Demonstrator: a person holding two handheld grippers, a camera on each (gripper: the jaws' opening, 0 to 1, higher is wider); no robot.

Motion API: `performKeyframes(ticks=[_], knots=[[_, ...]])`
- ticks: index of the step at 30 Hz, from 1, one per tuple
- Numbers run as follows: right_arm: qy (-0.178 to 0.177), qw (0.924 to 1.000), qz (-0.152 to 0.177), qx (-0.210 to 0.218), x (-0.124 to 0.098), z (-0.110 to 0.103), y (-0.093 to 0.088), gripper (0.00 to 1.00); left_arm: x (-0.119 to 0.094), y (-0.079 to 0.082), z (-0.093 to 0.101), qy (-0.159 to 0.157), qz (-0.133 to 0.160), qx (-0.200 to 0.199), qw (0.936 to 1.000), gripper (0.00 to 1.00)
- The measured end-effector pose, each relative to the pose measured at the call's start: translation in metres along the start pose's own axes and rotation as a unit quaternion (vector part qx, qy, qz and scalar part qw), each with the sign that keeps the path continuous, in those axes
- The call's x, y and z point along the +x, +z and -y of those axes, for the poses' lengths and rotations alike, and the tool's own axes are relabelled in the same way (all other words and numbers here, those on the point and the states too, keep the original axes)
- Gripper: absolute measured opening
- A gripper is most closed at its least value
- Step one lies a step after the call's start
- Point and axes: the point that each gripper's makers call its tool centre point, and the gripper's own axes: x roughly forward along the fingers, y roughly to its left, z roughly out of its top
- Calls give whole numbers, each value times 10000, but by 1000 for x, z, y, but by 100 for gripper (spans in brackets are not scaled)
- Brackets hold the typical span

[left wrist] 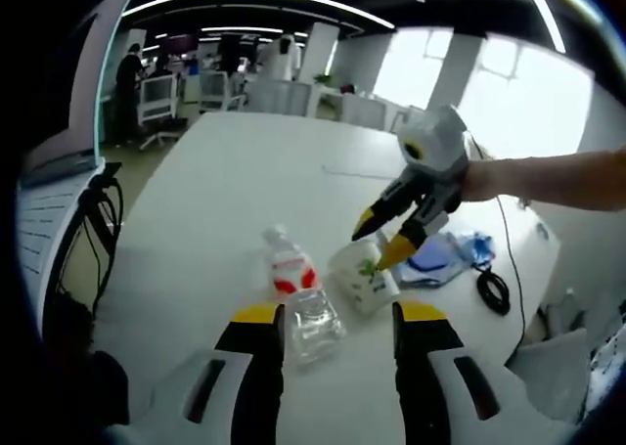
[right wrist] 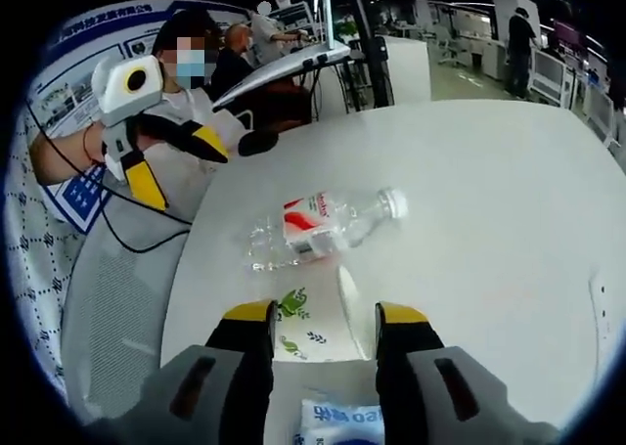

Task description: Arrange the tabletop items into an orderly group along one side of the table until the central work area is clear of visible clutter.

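A clear plastic bottle (left wrist: 296, 293) with a red label lies on its side on the white table (left wrist: 245, 171). Beside it lies a white paper cup (left wrist: 364, 277) with green print. My left gripper (left wrist: 337, 318) is open and held back from the bottle, whose base shows between the jaws. My right gripper (left wrist: 378, 246) comes in from the right, open, with its yellow tips just over the cup. In the right gripper view the cup (right wrist: 311, 326) lies between the jaws of the open right gripper (right wrist: 325, 316), the bottle (right wrist: 323, 225) lies beyond it, and the left gripper (right wrist: 176, 166) hangs open at the upper left.
A blue and white packet (left wrist: 440, 254) and a coiled black cable (left wrist: 494, 289) lie right of the cup. The packet (right wrist: 342, 421) sits just under my right jaws. A person sits past the table's edge (right wrist: 196, 259). Office desks and chairs stand beyond the table.
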Motion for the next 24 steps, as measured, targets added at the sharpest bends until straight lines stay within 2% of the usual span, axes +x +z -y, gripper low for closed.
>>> performKeyframes(ticks=[8, 18, 21, 24], knots=[[124, 9999, -86, -26, 3, -3, -3, 29, 3, -3, 2, -34, -25, -22, 10000, 40], [189, 9997, -104, -121, 5, -7, -1, 25, 4, -4, 4, -74, -26, -41, 10000, 39], [233, 9994, -111, -225, 4, -11, 0, 19, 4, -3, 3, -72, -28, -40, 10000, 39], [291, 9991, -156, -247, 4, -15, -1, 18, 5, -3, 4, -90, -18, -48, 9999, 38]])
